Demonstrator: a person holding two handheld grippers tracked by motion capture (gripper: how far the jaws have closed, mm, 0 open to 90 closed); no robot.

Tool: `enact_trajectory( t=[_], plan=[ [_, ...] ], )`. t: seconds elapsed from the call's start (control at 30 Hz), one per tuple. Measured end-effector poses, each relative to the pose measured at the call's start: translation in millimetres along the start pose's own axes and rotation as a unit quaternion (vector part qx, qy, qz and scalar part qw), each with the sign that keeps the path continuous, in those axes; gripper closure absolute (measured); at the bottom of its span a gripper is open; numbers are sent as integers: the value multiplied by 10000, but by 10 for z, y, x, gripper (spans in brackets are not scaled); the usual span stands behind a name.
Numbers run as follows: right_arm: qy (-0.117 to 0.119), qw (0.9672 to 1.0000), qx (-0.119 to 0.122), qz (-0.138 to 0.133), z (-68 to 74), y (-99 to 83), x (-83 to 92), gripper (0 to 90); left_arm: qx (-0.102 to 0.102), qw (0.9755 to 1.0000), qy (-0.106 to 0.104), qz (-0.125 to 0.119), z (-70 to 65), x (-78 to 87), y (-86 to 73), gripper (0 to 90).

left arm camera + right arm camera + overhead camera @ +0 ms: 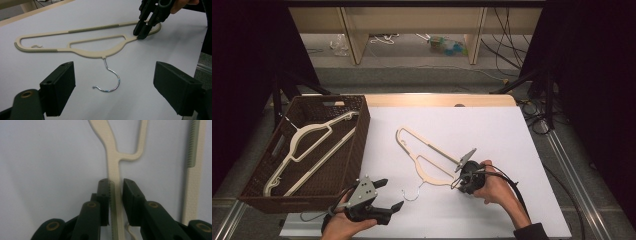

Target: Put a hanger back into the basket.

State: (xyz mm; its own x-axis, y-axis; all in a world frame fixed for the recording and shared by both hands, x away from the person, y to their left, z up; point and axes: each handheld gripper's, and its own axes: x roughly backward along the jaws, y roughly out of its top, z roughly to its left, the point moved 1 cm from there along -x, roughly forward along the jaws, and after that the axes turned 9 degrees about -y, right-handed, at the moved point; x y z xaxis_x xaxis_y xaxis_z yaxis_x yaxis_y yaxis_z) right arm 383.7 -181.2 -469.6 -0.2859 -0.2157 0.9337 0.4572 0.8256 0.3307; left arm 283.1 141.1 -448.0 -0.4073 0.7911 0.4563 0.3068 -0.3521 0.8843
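Closing on the shoulder bar of the cream hanger [424,160], the right gripper [465,176] is at the step we judge to be the grasp before a lift. In the right gripper view its jaws straddle the ribbed bar: one pad lies against it, while a thin gap shows at the other, so we cannot call the grip complete. We advise shutting until both pads bear squarely on the bar and holding the jaws level across it, since the bar is narrow and flat and could twist or slip out on lifting.

The hanger lies flat on the white bench [492,130], near its middle, with its steel hook [110,78] pointing to the near edge. The left gripper [382,195] hovers at the near left, its jaws wide apart and holding nothing; the hook lies ahead of them, apart.

We judge the brown basket [357,150] on the left to be the destination, as a second hanger [307,150] already rests in it at a slant. Its right wall stands just left of the hanger on the bench, so the lift must clear that rim. The hook may catch on the weave or on the second hanger.

Open bench lies to the far side and right. The near edge is close behind both hands, leaving little room there.
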Motion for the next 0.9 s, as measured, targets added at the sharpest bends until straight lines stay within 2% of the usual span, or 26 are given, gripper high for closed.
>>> enact_trajectory(
  t=[0.07,0.13,0.17,0.3,0.33,0.43,0.53,0.57,0.6,0.63,0.73,0.83,0.9],
  plan=[
    [27,10000,-81,13,-4,-3,1,778,-6,10000,-4,-3,0,2,0,181],
    [-34,10000,-23,22,4,0,1,782,-7,10000,-5,-2,-1,3,0,181],
    [-32,10000,-15,32,12,2,4,784,96,10000,0,-15,-13,0,-4,181],
    [-92,9999,73,19,23,4,5,792,68,10000,-5,-2,-9,2,-5,182],
    [-108,9999,54,50,34,10,8,794,-34,10000,-11,11,5,5,-1,182],
    [-154,9997,185,55,43,24,17,798,95,9999,-41,6,5,-6,-11,183],
    [-73,9998,178,106,44,8,42,800,-29,10000,-13,60,37,-20,-3,186],
    [-66,9998,153,123,48,2,51,801,67,10000,5,45,28,-39,-9,186],
    [-39,9997,185,151,47,-5,63,801,-51,9999,12,108,41,-46,-5,187],
    [-38,9997,178,163,53,-13,71,801,31,9999,24,113,34,-70,-8,188],
    [-4,9996,192,188,60,-32,105,801,-156,9996,16,223,73,-139,10,194],
    [20,9996,197,185,63,-48,140,802,-197,9992,52,339,116,-225,26,199],
    [39,9996,225,179,66,-53,152,802,-122,9993,53,350,141,-293,47,204]
  ],
)
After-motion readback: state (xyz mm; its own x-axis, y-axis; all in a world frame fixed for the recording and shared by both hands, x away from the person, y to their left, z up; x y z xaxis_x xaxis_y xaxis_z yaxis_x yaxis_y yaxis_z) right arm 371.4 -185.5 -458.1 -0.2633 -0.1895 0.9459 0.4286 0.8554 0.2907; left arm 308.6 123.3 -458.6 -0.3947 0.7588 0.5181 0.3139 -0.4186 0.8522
